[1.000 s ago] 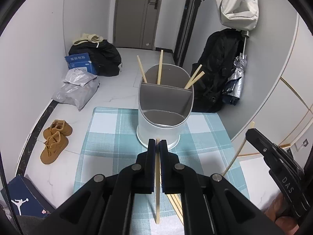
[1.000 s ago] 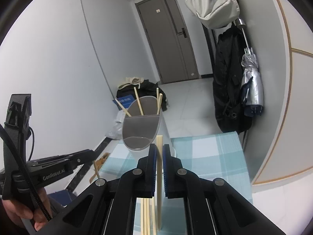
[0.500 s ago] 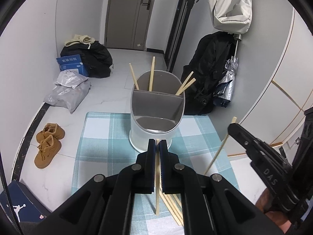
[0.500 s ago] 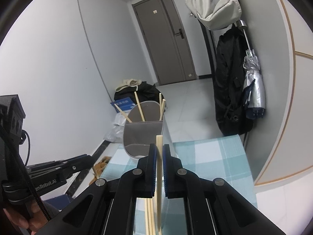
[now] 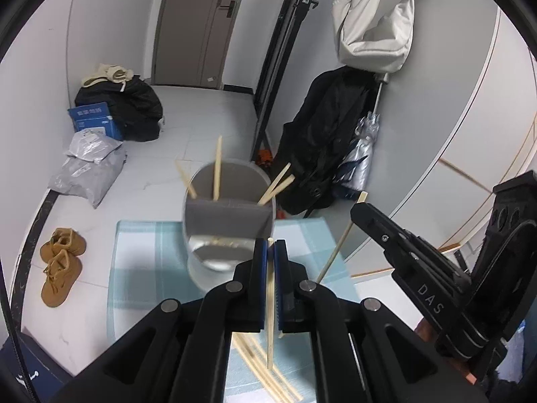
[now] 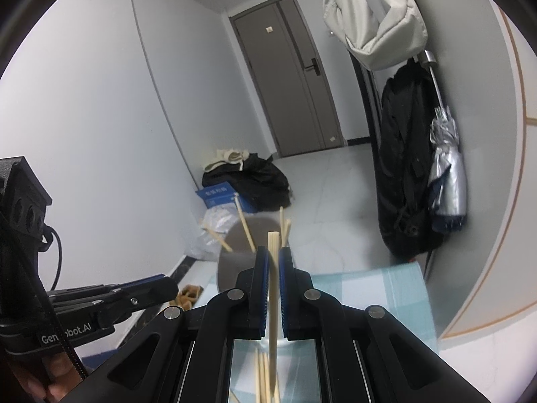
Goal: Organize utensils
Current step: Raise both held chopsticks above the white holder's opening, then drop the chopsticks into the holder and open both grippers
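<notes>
A grey divided utensil holder (image 5: 228,216) stands on a blue checked cloth (image 5: 141,268), with several wooden chopsticks leaning in its back compartment. My left gripper (image 5: 271,247) is shut on one chopstick (image 5: 269,336), held upright just in front of the holder's rim. To the right, my right gripper (image 5: 360,210) is shut on a second chopstick (image 5: 339,241) that slants down toward the cloth. In the right wrist view that chopstick (image 6: 274,319) sticks up between the pads of the right gripper (image 6: 273,255), with the holder (image 6: 235,268) behind and the left gripper (image 6: 169,287) at lower left. Loose chopsticks (image 5: 265,376) lie on the cloth below.
The table edge drops to a tiled floor with brown shoes (image 5: 60,265), a grey parcel (image 5: 90,164), a blue box (image 5: 94,121) and black bags (image 5: 134,107). A black coat (image 5: 329,141) and a folded umbrella (image 5: 362,147) hang at the right wall.
My left gripper has risen with its chopstick, so the holder now sits lower and closer in its view. The right gripper with its chopstick has come nearer the holder.
</notes>
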{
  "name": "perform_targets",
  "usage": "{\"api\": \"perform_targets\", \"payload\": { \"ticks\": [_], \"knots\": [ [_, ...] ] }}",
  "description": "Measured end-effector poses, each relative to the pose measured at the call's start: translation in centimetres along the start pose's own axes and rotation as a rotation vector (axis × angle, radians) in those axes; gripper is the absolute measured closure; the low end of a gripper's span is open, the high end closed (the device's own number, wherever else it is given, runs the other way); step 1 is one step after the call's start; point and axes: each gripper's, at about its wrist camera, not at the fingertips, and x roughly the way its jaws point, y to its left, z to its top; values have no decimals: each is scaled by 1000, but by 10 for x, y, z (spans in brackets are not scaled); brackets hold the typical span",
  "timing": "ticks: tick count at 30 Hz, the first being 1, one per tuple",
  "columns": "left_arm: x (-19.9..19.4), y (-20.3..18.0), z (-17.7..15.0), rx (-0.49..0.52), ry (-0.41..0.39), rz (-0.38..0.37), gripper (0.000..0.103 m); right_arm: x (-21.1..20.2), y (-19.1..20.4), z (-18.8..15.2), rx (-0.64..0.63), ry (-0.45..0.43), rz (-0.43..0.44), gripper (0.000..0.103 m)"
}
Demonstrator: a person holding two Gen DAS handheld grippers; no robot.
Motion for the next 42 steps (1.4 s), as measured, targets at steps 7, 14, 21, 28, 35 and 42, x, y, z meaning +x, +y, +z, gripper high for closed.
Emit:
{"api": "perform_targets", "payload": {
  "ticks": [7,14,21,28,35,42],
  "knots": [
    [-10,-6,49,13,-39,-42,102,-2,-2,48,-1,-46,31,98],
    [-14,5,93,10,-92,-44,102,6,5,98,-22,-107,70,98],
    [-10,17,124,27,-141,-9,102,32,11,133,-46,-151,103,98],
    [8,27,138,31,-167,13,102,68,13,141,-61,-154,110,98],
    [28,32,125,63,-204,21,102,100,6,119,-83,-114,76,98],
    [47,38,102,80,-171,27,102,109,1,96,-113,-81,76,97]
  ]
}}
